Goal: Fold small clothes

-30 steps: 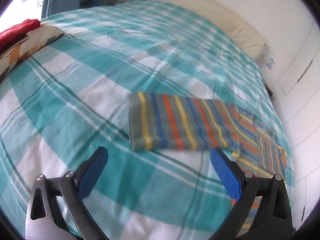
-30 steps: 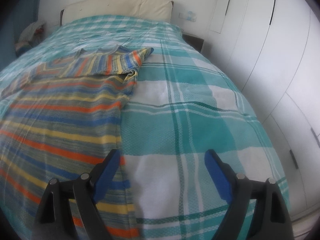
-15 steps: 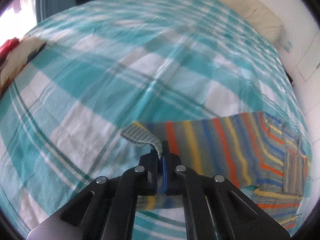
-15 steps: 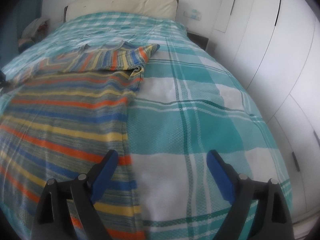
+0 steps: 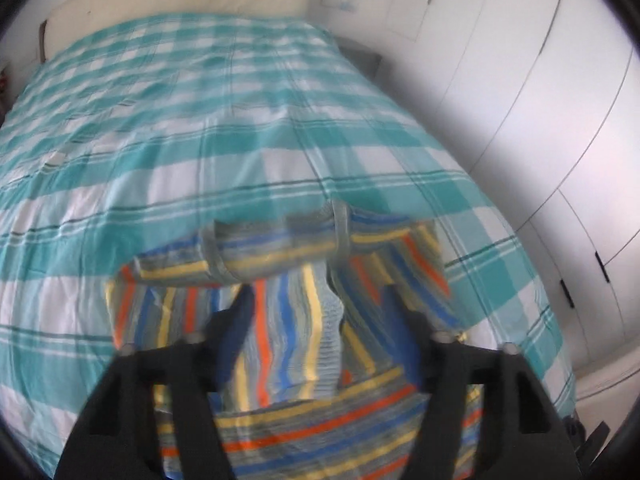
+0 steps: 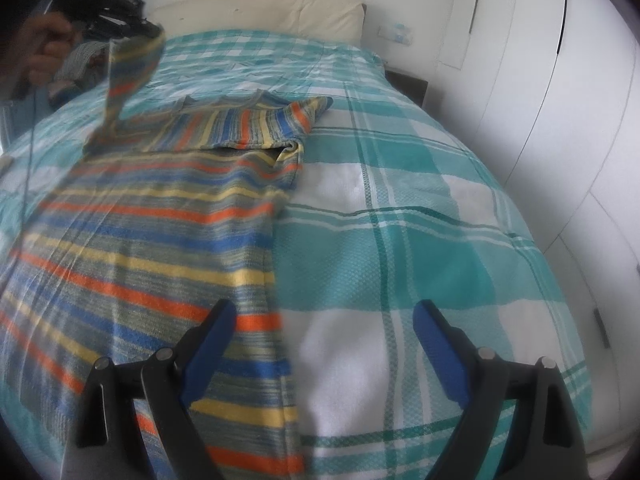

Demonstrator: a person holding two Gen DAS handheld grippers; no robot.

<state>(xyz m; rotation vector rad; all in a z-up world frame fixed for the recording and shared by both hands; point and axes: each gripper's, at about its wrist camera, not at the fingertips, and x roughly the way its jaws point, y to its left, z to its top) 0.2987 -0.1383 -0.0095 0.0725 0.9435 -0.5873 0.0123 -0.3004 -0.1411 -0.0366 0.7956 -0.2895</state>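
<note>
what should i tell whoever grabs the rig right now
Left gripper: jaws have just been opening, now open over the grey knitted top with orange, blue and yellow stripes. One sleeve lies between them, not pinched; the right wrist view shows it hanging blurred in the air.
Right gripper: open, holding nothing, over the top's side edge.
The top lies flat on the teal checked bedspread.
Done: other sleeve appears folded across the shoulders.
Left: probably settle this sleeve, then fold the body.

Left gripper reopened — sleeve folded across striped top.
</note>
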